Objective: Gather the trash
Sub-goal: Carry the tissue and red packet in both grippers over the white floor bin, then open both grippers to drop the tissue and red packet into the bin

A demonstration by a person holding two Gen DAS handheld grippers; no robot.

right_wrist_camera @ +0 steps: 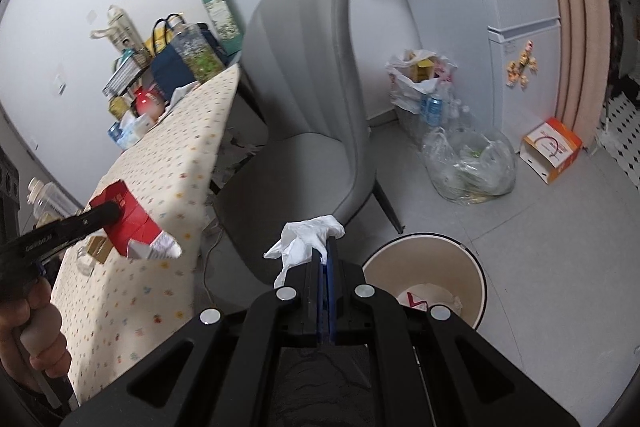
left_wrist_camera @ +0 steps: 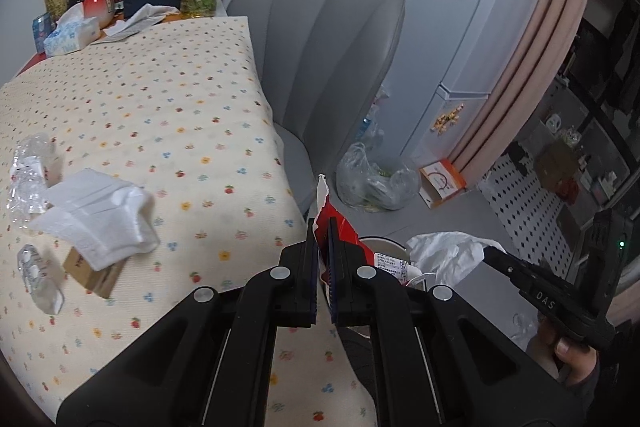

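Observation:
My left gripper [left_wrist_camera: 323, 227] is shut on a torn red wrapper [left_wrist_camera: 340, 227], held past the table's right edge; it also shows in the right wrist view [right_wrist_camera: 132, 223]. My right gripper [right_wrist_camera: 326, 247] is shut on a crumpled white tissue [right_wrist_camera: 308, 239], held above the floor beside a cream trash bin [right_wrist_camera: 472, 259]; the tissue shows in the left wrist view too [left_wrist_camera: 444, 251]. On the table [left_wrist_camera: 160, 99] lie a white tissue wad [left_wrist_camera: 100, 215], a small brown box [left_wrist_camera: 90, 273] and crushed clear plastic bottles [left_wrist_camera: 30, 167].
A grey chair [right_wrist_camera: 304, 107] stands against the table. Clear plastic bags of rubbish [right_wrist_camera: 472, 163] and an orange box [right_wrist_camera: 552, 151] sit on the floor by the fridge [left_wrist_camera: 460, 7]. Bags, a bottle and a tissue pack [left_wrist_camera: 72, 35] crowd the table's far end.

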